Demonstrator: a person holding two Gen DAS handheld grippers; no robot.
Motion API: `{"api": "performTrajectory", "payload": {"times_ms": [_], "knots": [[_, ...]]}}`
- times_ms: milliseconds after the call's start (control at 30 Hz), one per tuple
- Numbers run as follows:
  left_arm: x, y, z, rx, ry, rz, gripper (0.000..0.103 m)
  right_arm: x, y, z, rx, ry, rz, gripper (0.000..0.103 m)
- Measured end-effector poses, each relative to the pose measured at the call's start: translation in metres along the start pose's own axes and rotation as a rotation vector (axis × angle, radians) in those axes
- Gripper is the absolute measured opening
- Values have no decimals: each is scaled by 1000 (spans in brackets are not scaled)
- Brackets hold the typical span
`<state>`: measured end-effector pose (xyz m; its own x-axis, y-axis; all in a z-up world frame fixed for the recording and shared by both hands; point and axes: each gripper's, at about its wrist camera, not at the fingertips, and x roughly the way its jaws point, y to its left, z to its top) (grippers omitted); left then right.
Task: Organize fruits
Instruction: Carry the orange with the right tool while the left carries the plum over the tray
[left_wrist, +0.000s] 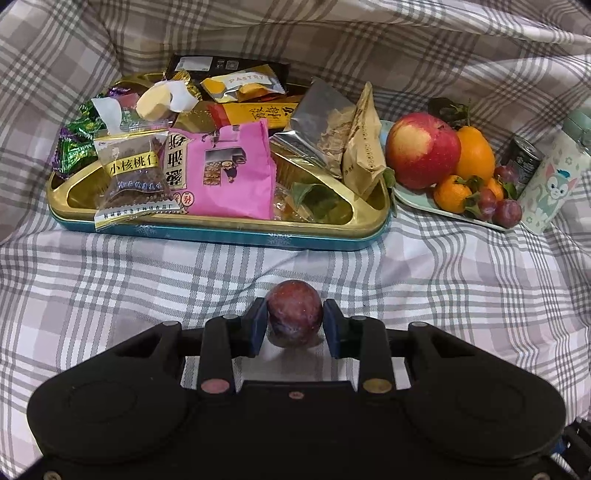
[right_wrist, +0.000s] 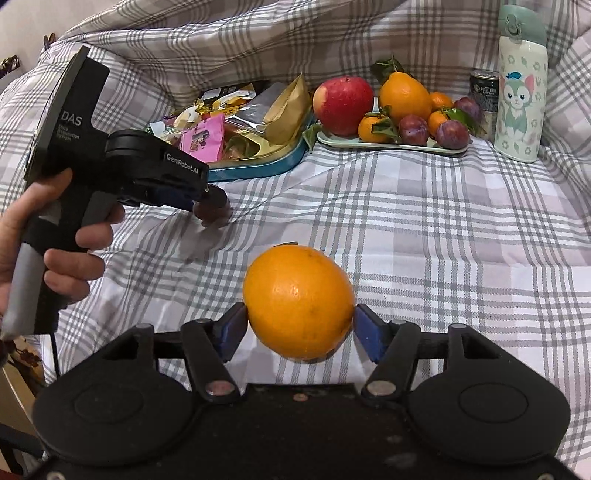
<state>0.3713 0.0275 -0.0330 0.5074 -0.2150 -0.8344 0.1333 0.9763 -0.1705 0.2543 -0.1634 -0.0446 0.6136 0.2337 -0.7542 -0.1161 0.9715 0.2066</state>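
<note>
In the left wrist view a dark red plum (left_wrist: 294, 317) sits between the blue pads of my left gripper (left_wrist: 294, 310), which press on both its sides, low over the checked cloth. The right wrist view shows that gripper (right_wrist: 212, 206) from the side, with the plum (right_wrist: 211, 218) at its tips touching the cloth. My right gripper (right_wrist: 299, 317) stands wide, its pads against both sides of a large orange (right_wrist: 295, 295). A pale green plate (right_wrist: 369, 146) at the back holds a red apple (right_wrist: 343, 105), another orange (right_wrist: 404, 94), tangerines and plums.
A gold and teal tin (left_wrist: 221, 230) heaped with snack packets stands left of the fruit plate (left_wrist: 417, 201). A cartoon-print bottle (right_wrist: 521, 96) and a dark can (right_wrist: 484, 88) stand right of it. A person's hand (right_wrist: 62, 236) holds the left gripper. Folded checked cloth rises behind.
</note>
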Motion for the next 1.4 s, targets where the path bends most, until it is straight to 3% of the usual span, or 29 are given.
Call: {"api": "performTrajectory", "payload": {"times_ms": [500, 1033, 1400], "knots": [[-57, -13, -30, 190, -81, -11, 41, 5, -2, 6, 3, -22, 3, 67], [-113, -18, -85, 181, -101, -4, 41, 15, -2, 9, 23, -40, 5, 67], [-133, -43, -132, 216, -87, -17, 41, -17, -13, -7, 76, -43, 2, 65]]}}
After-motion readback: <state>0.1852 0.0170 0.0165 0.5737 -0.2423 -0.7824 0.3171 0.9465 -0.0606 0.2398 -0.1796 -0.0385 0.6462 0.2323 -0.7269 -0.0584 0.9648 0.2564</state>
